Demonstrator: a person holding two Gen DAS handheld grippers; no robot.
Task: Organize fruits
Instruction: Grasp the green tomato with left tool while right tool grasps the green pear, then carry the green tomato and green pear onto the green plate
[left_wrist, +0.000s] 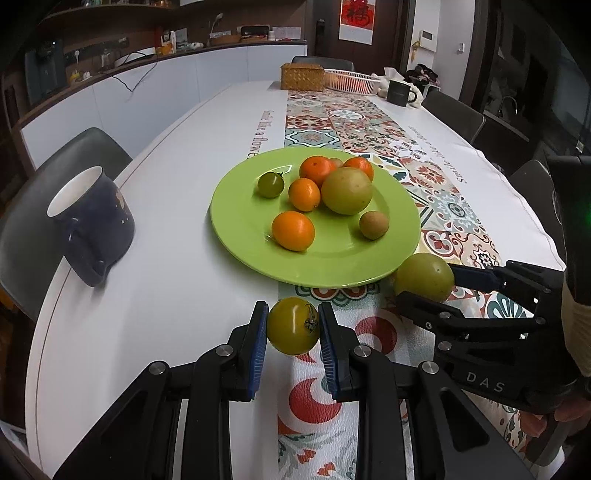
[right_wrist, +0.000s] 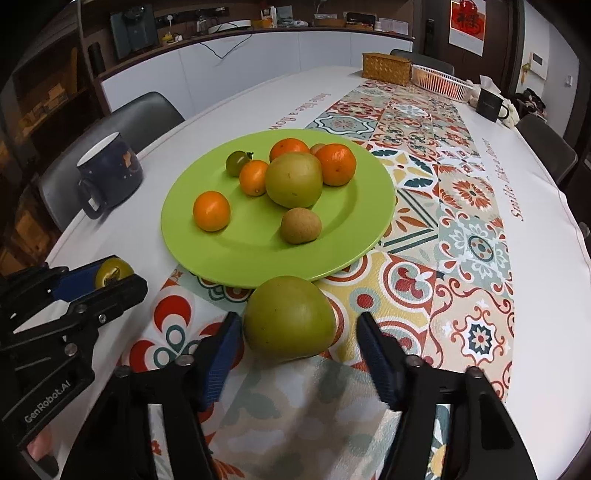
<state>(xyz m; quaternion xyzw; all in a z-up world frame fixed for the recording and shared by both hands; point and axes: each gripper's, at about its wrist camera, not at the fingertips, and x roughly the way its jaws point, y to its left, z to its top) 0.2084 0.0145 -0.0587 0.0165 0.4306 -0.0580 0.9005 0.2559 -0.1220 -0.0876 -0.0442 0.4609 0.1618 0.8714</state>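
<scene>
Green-yellow and glossy, the small round tomato (left_wrist: 293, 325) sits pinched between the blue pads of the left hand-held gripper (left_wrist: 293, 332), lifted just clear of the counter (left_wrist: 166, 295) at the six o'clock edge of the lime-green round plate (left_wrist: 258, 254). It looks light, smooth-skinned and easily bruised, so I judge a gentle squeeze across its widest middle, as now, is the right hold; its shine suggests it could slip if tilted. The right hand-held gripper (right_wrist: 295, 343) stands spread around the large green round fruit (right_wrist: 290, 319), which rests on the patterned runner cloth (right_wrist: 461, 258) touching or just beside the plate's near rim; its left pad is close against the skin while the right pad stands clearly apart, so nothing is gripped yet. That fruit looks heavier, firm and somewhat lopsided, and I would take it across its broad belly, low enough that it cannot roll out. By count, the plate holds seven plainly seen pieces: four orange mandarins (left_wrist: 293, 230), one large pale-green fruit (left_wrist: 346, 190), one small dark-green tomato (left_wrist: 270, 184) and one small brown rough-skinned fruit (left_wrist: 373, 225); a partly hidden pinkish one behind the mandarins may be an eighth. Two fruits remain off the plate, and one dark-blue ceramic mug (left_wrist: 96, 221) stands at nine o'clock.
</scene>
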